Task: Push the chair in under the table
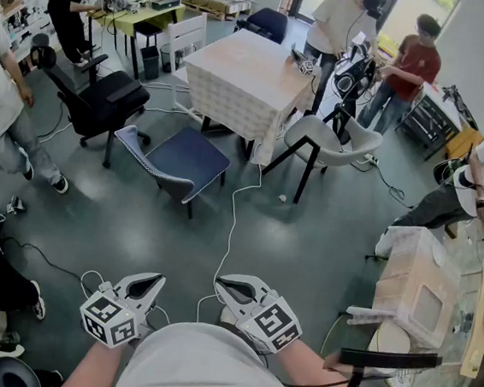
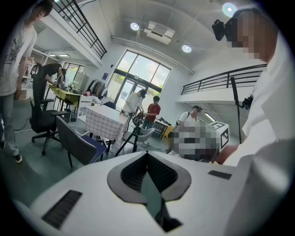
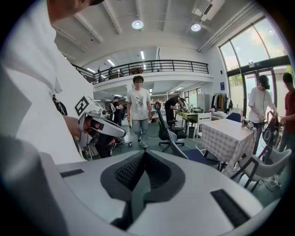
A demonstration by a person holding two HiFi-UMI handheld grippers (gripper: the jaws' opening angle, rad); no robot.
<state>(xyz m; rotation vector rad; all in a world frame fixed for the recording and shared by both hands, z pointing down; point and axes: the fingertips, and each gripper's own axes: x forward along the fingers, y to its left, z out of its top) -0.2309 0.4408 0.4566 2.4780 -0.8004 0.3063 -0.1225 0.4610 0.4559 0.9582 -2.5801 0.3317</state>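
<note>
The table (image 1: 237, 74) with a checked cloth stands across the room; it also shows as the table (image 2: 105, 120) and the table (image 3: 229, 134) in the two gripper views. A blue-seated chair (image 1: 179, 159) with a grey mesh back stands pulled out on the floor in front of the table, its seat towards it. This chair (image 2: 77, 141) is at the left of the left gripper view, and the chair (image 3: 180, 144) is centre-right in the right gripper view. My left gripper (image 1: 156, 280) and right gripper (image 1: 220, 284) are held close to my body, far from the chair. Both are shut and hold nothing.
A black office chair (image 1: 104, 97) stands left of the blue chair, and a pale shell chair (image 1: 329, 142) is at the table's right corner. A white cable (image 1: 232, 222) runs across the floor towards me. Several people stand around the room. A box (image 1: 417, 288) sits at my right.
</note>
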